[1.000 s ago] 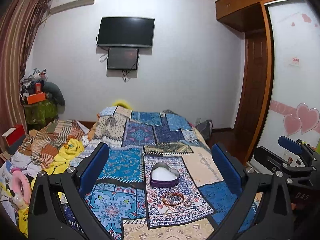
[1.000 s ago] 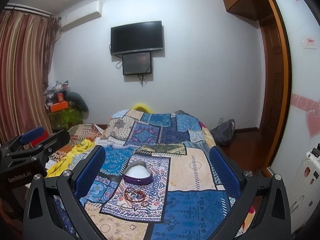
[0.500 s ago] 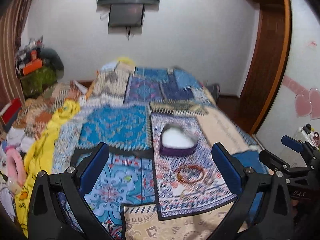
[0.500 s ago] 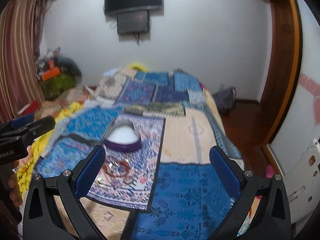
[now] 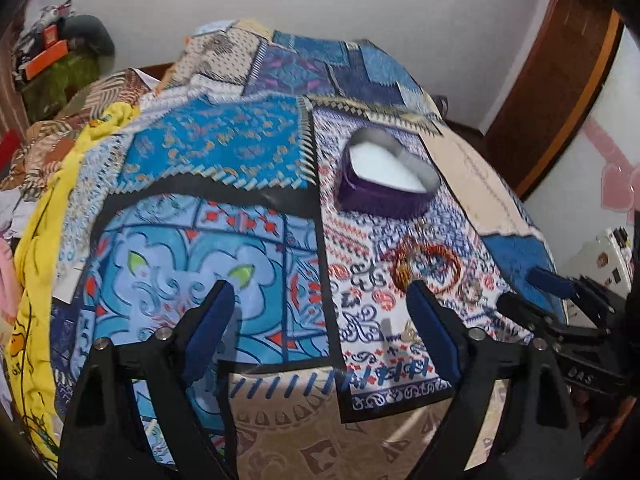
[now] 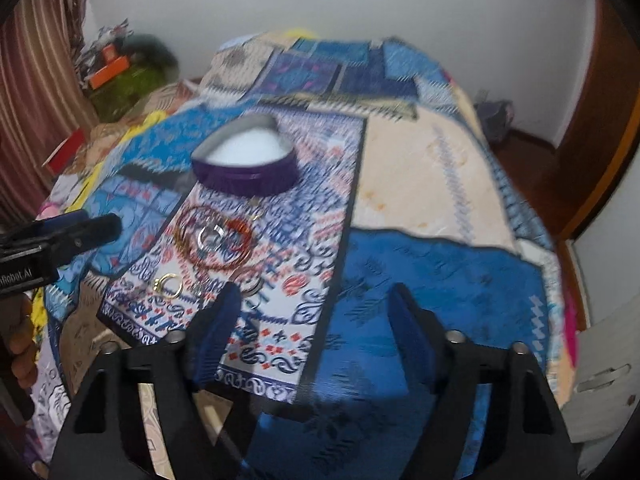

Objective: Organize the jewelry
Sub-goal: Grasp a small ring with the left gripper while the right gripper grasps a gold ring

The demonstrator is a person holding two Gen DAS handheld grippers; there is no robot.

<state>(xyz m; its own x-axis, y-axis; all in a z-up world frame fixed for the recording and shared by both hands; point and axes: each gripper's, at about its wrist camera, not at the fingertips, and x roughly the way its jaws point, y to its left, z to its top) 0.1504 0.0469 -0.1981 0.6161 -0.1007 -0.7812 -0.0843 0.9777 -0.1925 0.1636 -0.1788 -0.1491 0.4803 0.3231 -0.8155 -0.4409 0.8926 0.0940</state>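
black gripper (image 5: 320,312) frames, blue finger pads (image 5: 208,328), silver screws, possibly white lettering.

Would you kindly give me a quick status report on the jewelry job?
Left gripper and right gripper open, empty, over the bed. Red bead bracelet and gold rings lie loose beside the empty heart-shaped box. Nothing in the way.

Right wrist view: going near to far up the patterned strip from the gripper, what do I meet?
right gripper → gold ring → red beaded bracelet → purple heart-shaped box, open with white lining, on the patchwork bedspread.
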